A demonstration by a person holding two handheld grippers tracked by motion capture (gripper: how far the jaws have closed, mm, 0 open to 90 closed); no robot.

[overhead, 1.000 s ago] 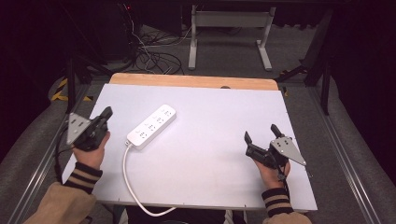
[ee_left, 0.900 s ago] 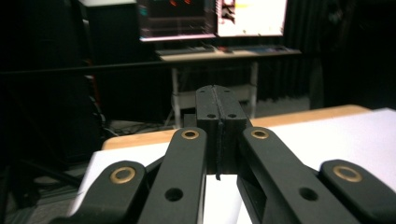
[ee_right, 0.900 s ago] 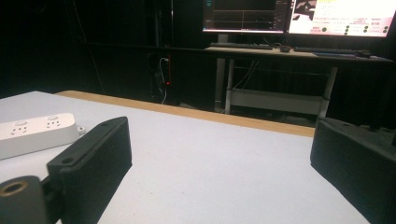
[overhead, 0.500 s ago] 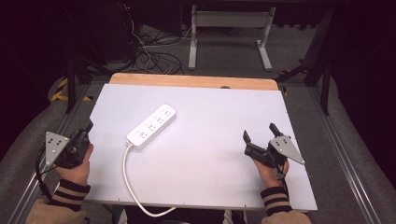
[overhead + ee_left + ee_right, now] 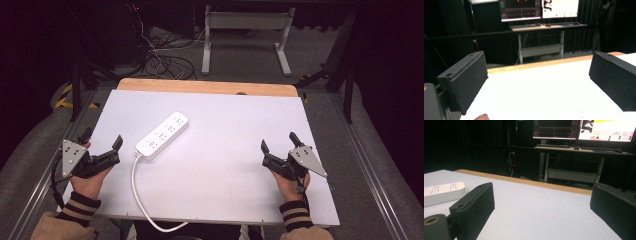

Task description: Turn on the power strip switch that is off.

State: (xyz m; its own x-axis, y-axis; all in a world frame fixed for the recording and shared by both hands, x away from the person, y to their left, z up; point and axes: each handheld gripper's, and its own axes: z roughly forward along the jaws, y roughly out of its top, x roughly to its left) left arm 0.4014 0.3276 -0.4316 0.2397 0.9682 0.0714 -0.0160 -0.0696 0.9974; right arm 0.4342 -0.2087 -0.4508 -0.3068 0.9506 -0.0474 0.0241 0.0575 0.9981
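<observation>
A white power strip (image 5: 162, 136) lies diagonally on the white tabletop (image 5: 230, 125), left of centre, and its white cable (image 5: 136, 192) curls off the front edge. My left gripper (image 5: 102, 139) sits at the table's front left edge, a little left of the strip's cable end. It is open, and its jaws (image 5: 537, 65) stand wide apart over bare table. My right gripper (image 5: 278, 141) rests at the front right, also open with nothing between the jaws (image 5: 541, 195). The power strip (image 5: 442, 192) shows at the left of the right gripper view.
A wooden strip (image 5: 207, 87) runs along the table's far edge. Beyond it are loose floor cables (image 5: 165, 62) and a metal desk frame (image 5: 245, 35). Monitors (image 5: 584, 128) glow on that desk. Metal rails run along both sides of the table.
My left gripper swung out past the table's left edge and has come back to the front left corner. The right gripper has barely moved.
</observation>
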